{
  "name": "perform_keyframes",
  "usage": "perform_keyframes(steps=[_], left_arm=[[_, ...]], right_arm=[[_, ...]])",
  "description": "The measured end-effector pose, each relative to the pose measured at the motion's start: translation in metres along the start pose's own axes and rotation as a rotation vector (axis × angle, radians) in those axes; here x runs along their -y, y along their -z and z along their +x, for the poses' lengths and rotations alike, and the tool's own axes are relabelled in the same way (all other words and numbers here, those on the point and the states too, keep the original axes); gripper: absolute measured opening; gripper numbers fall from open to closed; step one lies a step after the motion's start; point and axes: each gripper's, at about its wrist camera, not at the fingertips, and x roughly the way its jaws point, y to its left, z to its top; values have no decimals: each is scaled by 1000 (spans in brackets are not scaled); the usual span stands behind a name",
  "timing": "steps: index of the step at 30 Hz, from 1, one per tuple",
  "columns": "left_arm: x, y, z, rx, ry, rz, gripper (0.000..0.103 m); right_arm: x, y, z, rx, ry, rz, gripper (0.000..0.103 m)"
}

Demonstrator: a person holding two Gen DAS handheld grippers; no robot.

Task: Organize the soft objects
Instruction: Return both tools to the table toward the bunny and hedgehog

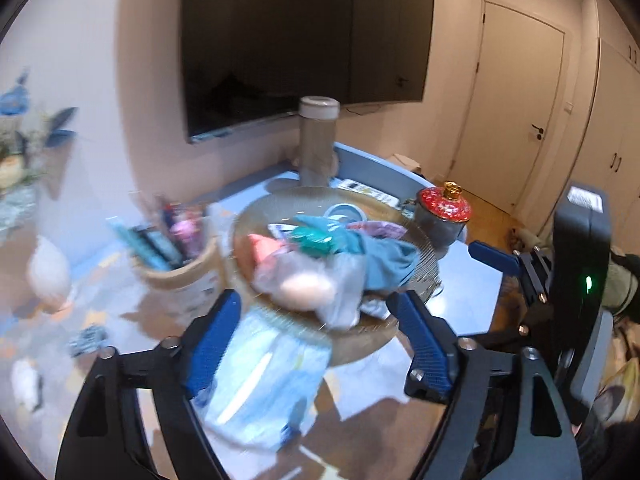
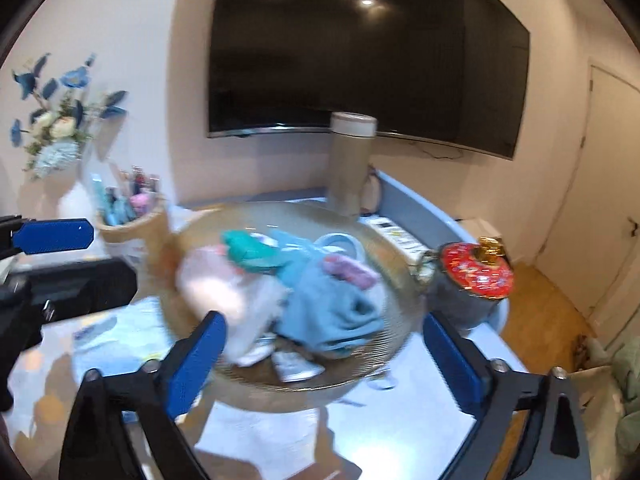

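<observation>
A round tan ribbed bowl (image 1: 360, 340) (image 2: 384, 356) on the light blue table holds a heap of soft things. In it lie a blue cloth (image 1: 384, 264) (image 2: 332, 312), a teal piece (image 1: 316, 240) (image 2: 248, 252), a pink scrunchie (image 2: 352, 272) and a whitish bag with something pink inside (image 1: 308, 288) (image 2: 212, 284). My left gripper (image 1: 316, 304) hovers open at the bowl's near rim, above a pale blue packet (image 1: 264, 376). My right gripper (image 2: 323, 320) stands open, wide, just before the bowl; nothing is pressed by either gripper's pads. Both views are blurred.
Behind the bowl stands a tall tan bottle (image 1: 318, 148) (image 2: 352, 168). A grey pot with a red lid (image 1: 444, 208) (image 2: 476, 276) sits to the right, a cup of pens (image 1: 180, 256) (image 2: 132, 220) to the left. A remote (image 2: 396, 236) lies by the table's raised rim.
</observation>
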Motion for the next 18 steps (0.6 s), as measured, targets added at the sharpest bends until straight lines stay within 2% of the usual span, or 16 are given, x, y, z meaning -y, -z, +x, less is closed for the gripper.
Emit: perform_keyframes(steps=[4,7,10,11,13,15,18], left_arm=[[-26,22,-34,22,-46,-42,83],[-56,35,-61,64,-82,-130,84],[-91,51,-84,97,-95,-240,96],[-103,59,-92,113,-113,-270,97],[-120,78,-102,134,-178,-294,97],[-135,105,-106,135,-282,-308,97],[-164,145,-92,59,-416,-357,97]], right_arm=[[-30,2,-12,1,-76,-22,103],[-61,6,-18,7,-130,-51,103],[-89,13,-15,-44,-235,-39,103],[-98,17,-16,-57,-278,-38,103],[-121,25,-16,-76,-335,-65,103],[-149,32,-19,-85,-354,-130,103],[-190,40,-21,-89,-385,-237,103]])
